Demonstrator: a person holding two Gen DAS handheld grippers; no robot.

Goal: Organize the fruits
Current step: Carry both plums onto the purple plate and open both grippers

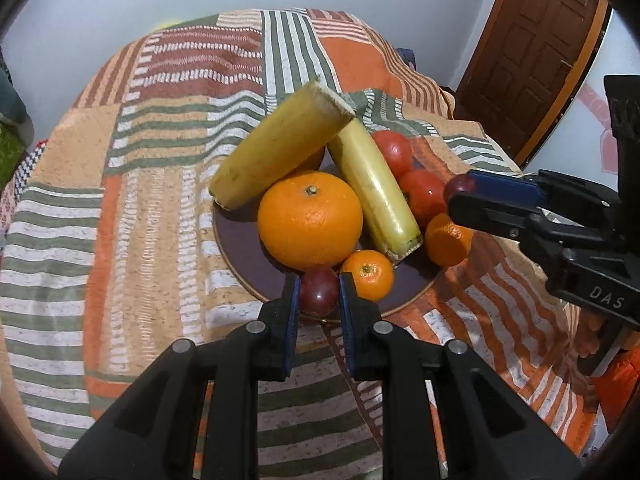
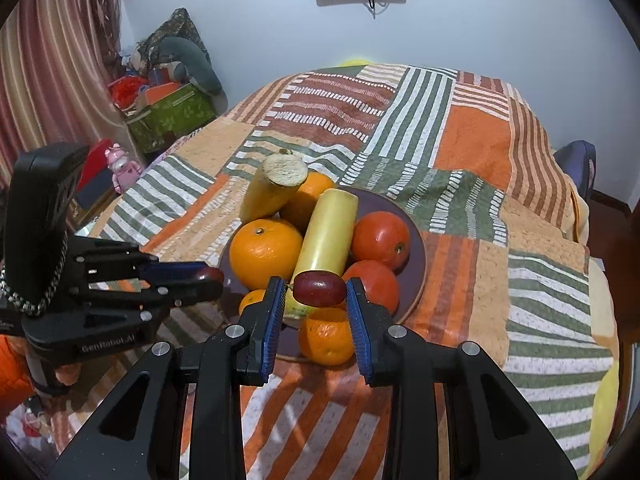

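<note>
— How far along are we?
— Nearly done, I judge: fruit is piled on the plate (image 2: 416,236). My left tongs (image 1: 319,294) grip one plum (image 1: 318,290); my right tongs (image 2: 316,294) bracket another plum (image 2: 320,289), grip uncertain.

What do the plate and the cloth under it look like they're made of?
The plate looks like glazed ceramic or stoneware: smooth dark purple-brown face, paler bare rim; hard to be sure. The cloth looks like woven cotton, matte and speckled, creasing softly.
</note>
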